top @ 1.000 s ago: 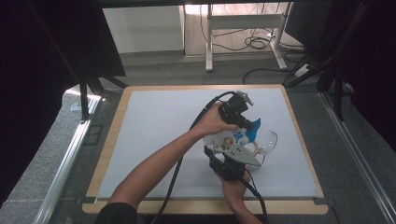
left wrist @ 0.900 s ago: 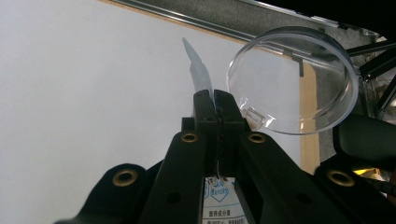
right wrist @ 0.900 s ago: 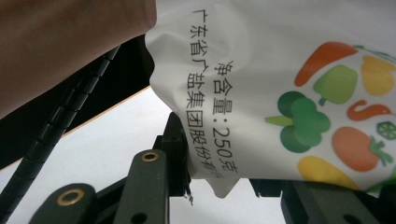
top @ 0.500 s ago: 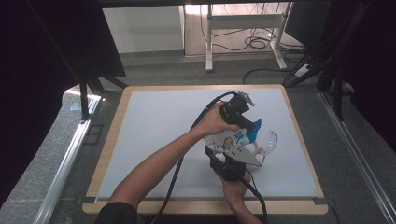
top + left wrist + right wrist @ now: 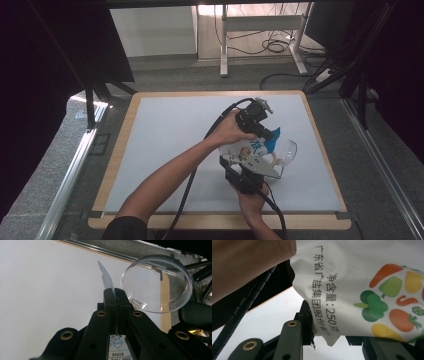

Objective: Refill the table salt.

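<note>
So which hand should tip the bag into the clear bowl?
Probably left: the left gripper pinches the bag at its top beside the bowl; the right gripper grips its bottom.

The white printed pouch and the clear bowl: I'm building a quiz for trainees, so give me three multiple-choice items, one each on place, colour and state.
1. Where is the clear round plastic bowl?
A. right of the pouch
B. on the floor
C. at the table's left edge

2. What colour is the pouch's pinched top strip?
A. red
B. blue
C. black

3. How does the left tool stand?
A. wide open
B. shut on the pouch
C. lying on the table

Answers: A, the high view shows it beside the white printed plastic pouch; B, blue there; C is wrong, so B, jaws clamp the strip.
</note>
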Motion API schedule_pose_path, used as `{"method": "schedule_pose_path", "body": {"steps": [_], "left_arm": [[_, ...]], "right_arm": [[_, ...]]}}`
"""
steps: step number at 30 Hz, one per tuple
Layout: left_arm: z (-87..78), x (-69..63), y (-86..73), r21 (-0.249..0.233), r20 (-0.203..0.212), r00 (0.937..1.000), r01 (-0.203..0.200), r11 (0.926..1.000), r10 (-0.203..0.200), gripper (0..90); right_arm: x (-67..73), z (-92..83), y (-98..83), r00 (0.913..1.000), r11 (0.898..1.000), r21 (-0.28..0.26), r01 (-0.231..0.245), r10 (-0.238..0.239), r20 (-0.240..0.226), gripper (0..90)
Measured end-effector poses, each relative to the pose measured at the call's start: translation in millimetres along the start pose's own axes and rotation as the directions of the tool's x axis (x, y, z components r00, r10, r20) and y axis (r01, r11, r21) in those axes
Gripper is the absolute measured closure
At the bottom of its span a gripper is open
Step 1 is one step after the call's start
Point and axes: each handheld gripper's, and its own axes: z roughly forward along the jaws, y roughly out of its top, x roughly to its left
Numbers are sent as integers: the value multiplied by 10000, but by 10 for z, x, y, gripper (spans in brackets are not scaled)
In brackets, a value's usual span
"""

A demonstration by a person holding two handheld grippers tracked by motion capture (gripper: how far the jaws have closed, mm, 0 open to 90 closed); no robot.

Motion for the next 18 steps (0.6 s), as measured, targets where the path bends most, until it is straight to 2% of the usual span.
{"method": "schedule_pose_path", "body": {"steps": [18], "left_arm": [[-11,2,-21,-82,-15,10000,17,10000,-17,900]], "right_arm": [[9,9,-8,10000,10000,7,70,-70,-10,643]]}}
